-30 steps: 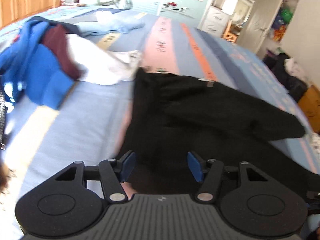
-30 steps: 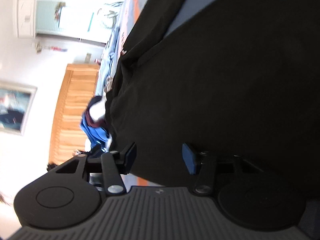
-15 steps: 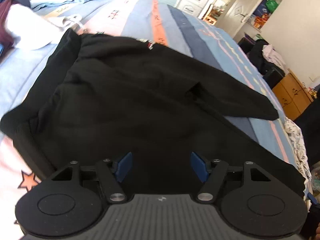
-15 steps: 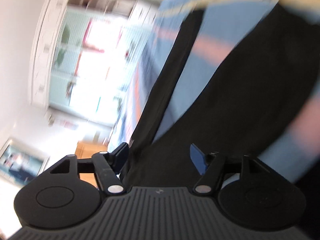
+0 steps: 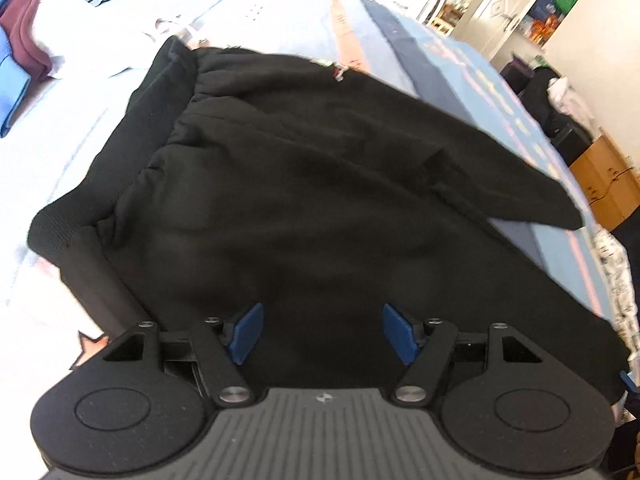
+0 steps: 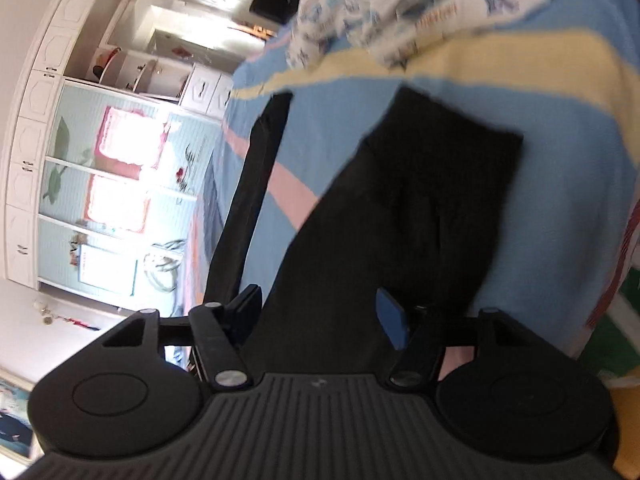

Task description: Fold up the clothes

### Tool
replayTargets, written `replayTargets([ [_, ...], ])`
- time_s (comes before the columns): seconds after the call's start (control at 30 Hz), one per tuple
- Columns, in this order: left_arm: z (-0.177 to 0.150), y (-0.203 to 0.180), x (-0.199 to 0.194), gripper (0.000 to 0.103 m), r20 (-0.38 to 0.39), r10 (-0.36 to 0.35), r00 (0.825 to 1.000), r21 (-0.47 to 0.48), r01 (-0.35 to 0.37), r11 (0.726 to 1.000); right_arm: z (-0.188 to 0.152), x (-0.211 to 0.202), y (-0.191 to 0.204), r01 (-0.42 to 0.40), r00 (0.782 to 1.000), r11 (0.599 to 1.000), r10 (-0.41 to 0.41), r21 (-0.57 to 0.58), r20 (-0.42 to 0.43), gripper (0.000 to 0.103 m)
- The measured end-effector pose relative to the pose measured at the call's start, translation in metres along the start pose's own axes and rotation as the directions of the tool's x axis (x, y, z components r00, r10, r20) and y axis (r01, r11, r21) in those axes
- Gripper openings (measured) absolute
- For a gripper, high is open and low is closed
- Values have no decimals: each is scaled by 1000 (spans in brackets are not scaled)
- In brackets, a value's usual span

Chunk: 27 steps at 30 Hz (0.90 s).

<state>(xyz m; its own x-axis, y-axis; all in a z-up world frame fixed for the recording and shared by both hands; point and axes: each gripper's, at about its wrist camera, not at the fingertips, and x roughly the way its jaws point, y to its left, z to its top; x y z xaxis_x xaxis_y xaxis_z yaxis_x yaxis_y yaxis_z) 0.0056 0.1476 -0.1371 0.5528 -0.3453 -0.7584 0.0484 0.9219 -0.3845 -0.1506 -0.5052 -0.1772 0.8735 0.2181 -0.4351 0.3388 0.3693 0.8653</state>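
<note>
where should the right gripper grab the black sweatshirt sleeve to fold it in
Probably the cuff end of the sleeve, where it stops in a square edge on the blue striped bedspread. The sleeve lies flat and runs straight away from the open right gripper, so slide forward along it and pinch the cuff edge; a thin, free end lifts more easily than the wide part.

Bright daylight overexposes the bedsheet (image 5: 100, 92); edges blur, fisheye-warped.

Both wrist views look closely down on the black garment (image 5: 320, 184), the right rolled sideways.
</note>
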Motion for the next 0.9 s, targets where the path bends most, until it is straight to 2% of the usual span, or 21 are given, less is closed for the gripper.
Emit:
replayTargets([
  [0.07, 3, -6, -2, 70, 18, -49, 999, 5, 49, 999, 7, 6, 10, -47, 999, 999, 47, -10, -7, 68],
  [0.17, 11, -25, 3, 73, 16, -96, 995, 43, 95, 995, 20, 28, 26, -78, 997, 997, 78, -27, -15, 70],
  [0.3, 24, -51, 24, 75, -16, -134, 991, 93, 134, 987, 40, 62, 49, -71, 997, 997, 70, -43, -18, 70],
  [0.53, 32, -65, 55, 75, -54, -166, 985, 94, 171, 981, 100, 143, 93, -2, 1000, 993, 4, -117, 21, 70],
  [0.7, 30, -57, 66, 75, -63, -180, 982, 48, 183, 982, 146, 208, 90, 89, 994, 993, -85, -75, 64, 70],
  [0.9, 33, -56, 70, 76, -58, -195, 979, 36, 198, 980, 176, 246, 81, 86, 993, 995, -80, -58, 91, 70],
])
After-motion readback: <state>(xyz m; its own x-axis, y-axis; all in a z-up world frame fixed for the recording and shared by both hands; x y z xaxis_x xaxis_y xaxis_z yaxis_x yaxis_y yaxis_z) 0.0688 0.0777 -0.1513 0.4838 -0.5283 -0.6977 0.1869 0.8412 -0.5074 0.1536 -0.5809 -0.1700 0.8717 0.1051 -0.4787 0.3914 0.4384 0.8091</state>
